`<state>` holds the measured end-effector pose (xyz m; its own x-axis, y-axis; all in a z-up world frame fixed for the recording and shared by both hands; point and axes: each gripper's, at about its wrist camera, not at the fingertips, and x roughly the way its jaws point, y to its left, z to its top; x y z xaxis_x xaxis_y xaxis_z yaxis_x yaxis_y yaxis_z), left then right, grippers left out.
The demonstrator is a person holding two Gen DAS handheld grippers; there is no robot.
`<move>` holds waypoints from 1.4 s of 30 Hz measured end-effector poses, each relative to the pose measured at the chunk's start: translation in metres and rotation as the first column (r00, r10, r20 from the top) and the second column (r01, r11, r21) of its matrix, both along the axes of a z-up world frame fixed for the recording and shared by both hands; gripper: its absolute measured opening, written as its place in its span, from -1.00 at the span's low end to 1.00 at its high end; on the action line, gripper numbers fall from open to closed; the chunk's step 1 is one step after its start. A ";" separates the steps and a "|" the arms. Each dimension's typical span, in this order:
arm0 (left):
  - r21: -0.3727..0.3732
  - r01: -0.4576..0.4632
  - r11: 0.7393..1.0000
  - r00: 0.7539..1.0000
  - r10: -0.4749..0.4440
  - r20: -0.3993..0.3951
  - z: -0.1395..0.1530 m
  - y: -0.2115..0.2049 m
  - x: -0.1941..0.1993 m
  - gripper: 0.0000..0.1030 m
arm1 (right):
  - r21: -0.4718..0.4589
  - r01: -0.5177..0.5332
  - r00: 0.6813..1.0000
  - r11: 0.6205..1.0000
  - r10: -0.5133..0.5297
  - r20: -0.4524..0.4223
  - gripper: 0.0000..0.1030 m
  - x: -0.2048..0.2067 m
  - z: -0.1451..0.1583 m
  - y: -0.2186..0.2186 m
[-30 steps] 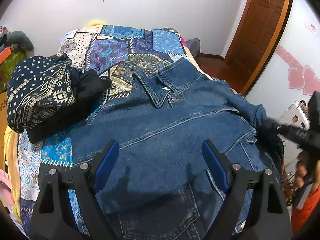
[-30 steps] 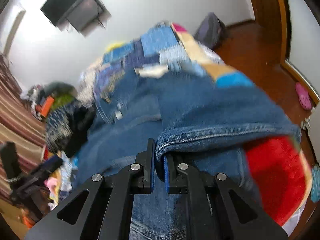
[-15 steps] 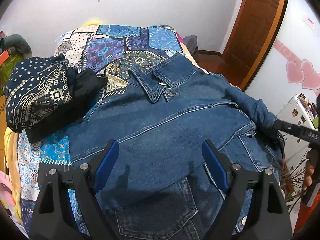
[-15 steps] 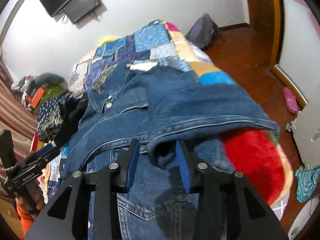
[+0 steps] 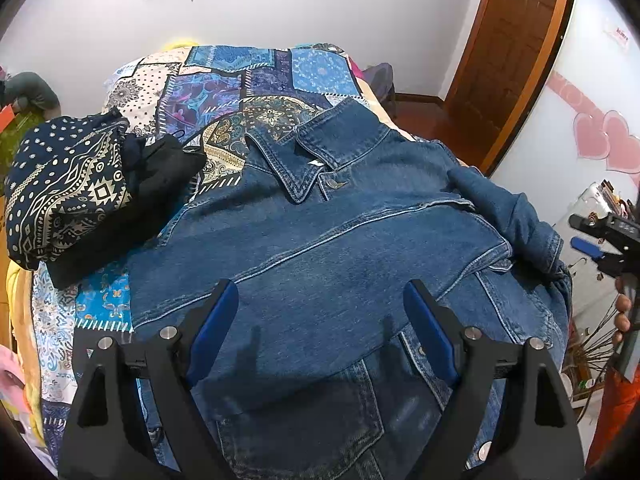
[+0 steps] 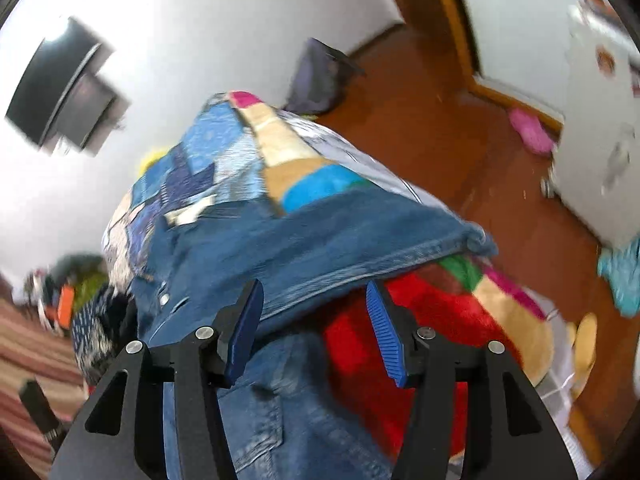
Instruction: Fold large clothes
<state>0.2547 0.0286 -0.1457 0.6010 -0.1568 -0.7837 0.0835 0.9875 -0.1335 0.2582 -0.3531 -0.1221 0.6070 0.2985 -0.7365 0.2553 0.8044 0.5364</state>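
A blue denim jacket (image 5: 320, 248) lies spread on the patchwork bed cover (image 5: 224, 88), collar towards the far end. Its right sleeve (image 5: 508, 208) is folded across the right side of the body. My left gripper (image 5: 320, 328) is open and empty, hovering above the jacket's lower body. My right gripper (image 6: 314, 330) is open and empty at the right edge of the bed, just off the folded sleeve (image 6: 340, 248); it also shows in the left wrist view (image 5: 600, 244). The right wrist view is blurred.
A folded dark patterned garment (image 5: 64, 184) and a black garment (image 5: 160, 176) lie on the bed's left side. A red plush blanket (image 6: 400, 360) hangs at the bed's right edge. A wooden door (image 5: 516, 40) and wooden floor (image 6: 440, 128) lie to the right.
My right gripper opened and let go of the sleeve, which now lies on the jacket. It pulled back to the right. My left gripper stayed open and rose slightly.
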 end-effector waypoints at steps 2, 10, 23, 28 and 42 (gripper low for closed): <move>0.001 -0.002 1.000 1.000 0.002 -0.005 -0.001 0.000 0.002 0.63 | 0.045 0.028 0.999 0.999 -0.026 -0.042 -0.03 0.007 -0.017 -0.006; 0.002 -0.006 1.000 1.000 0.006 -0.016 -0.004 -0.002 0.005 0.63 | 0.152 0.109 0.993 0.982 -0.100 -0.067 -0.05 0.026 -0.059 -0.030; 0.000 -0.006 1.000 1.000 0.006 0.017 0.006 0.002 -0.002 0.63 | -0.051 0.063 0.995 0.997 -0.059 0.086 -0.81 0.029 0.001 -0.016; 0.007 -0.006 1.000 0.999 0.005 0.049 0.014 0.005 -0.007 0.63 | -0.134 -0.022 0.962 0.991 0.058 0.268 -0.82 0.016 0.074 0.018; -0.013 -0.059 0.998 0.991 0.060 0.122 0.030 0.045 -0.036 0.64 | -0.241 -0.479 0.782 0.844 0.535 0.320 -0.82 -0.002 0.106 0.217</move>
